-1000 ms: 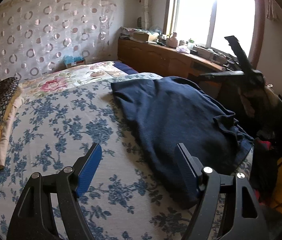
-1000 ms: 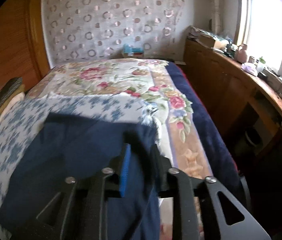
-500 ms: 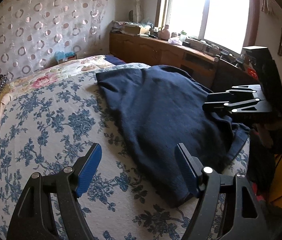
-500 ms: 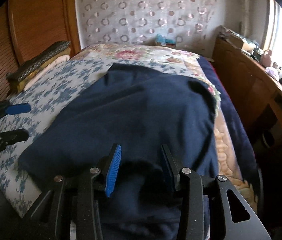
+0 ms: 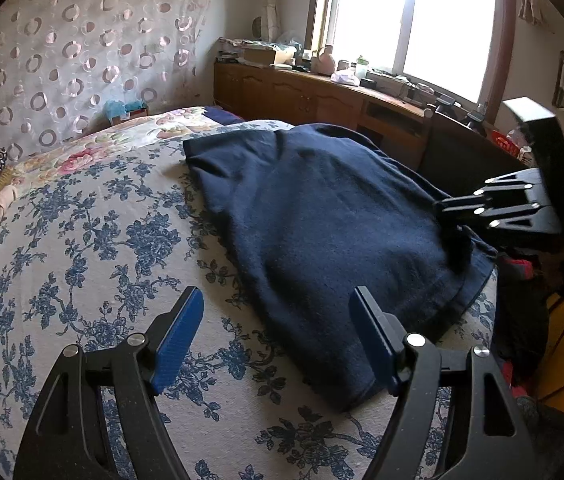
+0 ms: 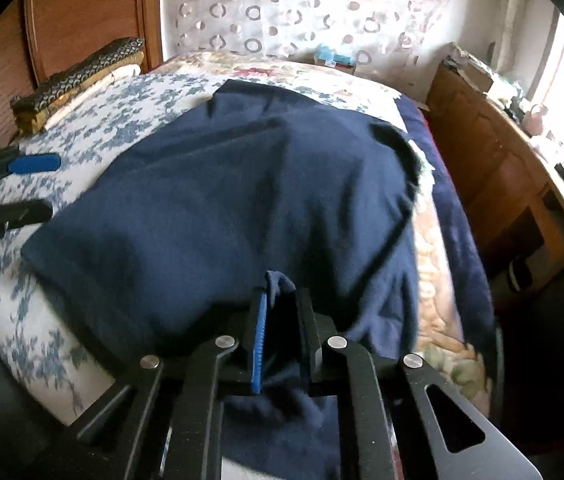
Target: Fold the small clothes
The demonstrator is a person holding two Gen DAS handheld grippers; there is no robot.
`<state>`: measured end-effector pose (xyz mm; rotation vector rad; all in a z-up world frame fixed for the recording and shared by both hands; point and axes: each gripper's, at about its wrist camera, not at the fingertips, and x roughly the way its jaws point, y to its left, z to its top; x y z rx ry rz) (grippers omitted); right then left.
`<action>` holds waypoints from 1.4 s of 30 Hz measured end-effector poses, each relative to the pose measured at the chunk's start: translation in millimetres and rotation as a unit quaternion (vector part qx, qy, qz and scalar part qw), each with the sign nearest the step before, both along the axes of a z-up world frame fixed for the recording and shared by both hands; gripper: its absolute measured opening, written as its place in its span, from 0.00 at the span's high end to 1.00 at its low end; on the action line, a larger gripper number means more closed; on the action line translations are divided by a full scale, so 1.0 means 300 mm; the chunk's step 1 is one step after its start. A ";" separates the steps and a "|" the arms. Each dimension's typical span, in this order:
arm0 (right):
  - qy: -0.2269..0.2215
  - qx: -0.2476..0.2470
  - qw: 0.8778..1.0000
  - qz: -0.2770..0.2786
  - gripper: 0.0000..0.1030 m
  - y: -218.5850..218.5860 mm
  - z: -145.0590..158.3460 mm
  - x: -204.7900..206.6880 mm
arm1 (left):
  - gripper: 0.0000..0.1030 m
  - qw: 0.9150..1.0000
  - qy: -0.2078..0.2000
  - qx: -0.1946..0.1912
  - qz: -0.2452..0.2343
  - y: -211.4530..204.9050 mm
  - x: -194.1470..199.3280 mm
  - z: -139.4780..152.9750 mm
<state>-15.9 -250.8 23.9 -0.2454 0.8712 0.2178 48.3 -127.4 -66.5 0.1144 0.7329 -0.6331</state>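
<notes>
On the bed (image 5: 81, 240), which is covered by a white sheet printed with blue flowers, lies one navy garment (image 5: 322, 220) of soft, matte knit fabric. It is spread roughly flat, with a hemmed edge toward the near right corner of the bed and one shallow crease along its far side. In the right wrist view the same garment (image 6: 221, 200) fills the centre of the frame and drapes over the near edge of the mattress.

Left hand-held gripper (image 5: 277, 336): two black angular arms, each ending in a ribbed blue pad; jaws spread wide, holding nothing, poised above the sheet just beside the garment's near edge. Its blue pad also shows at the left margin of the right wrist view (image 6: 21, 184).

Right hand-held gripper (image 6: 282, 328): same black frame with one blue pad visible; jaws drawn narrow and clamped on a raised fold of the garment's edge, the cloth bunching up between them. In the left wrist view this gripper (image 5: 458, 216) meets the garment at its right border.

Beyond the blue-print sheet lies a second cover, cream with pink roses (image 5: 93, 148). A patterned dark cushion (image 6: 81, 68) rests at the head of the bed. One long wooden cabinet (image 5: 302, 96) runs beneath the window (image 5: 414, 20), its top crowded with small items too blurred to count. A sheer curtain with ring motifs (image 5: 61, 60) hangs on the far wall.
</notes>
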 end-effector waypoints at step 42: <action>-0.021 0.049 0.997 -0.054 0.96 -0.106 -0.060 -0.060 | 0.26 0.999 0.044 0.010 -0.004 -0.013 -0.007 -0.063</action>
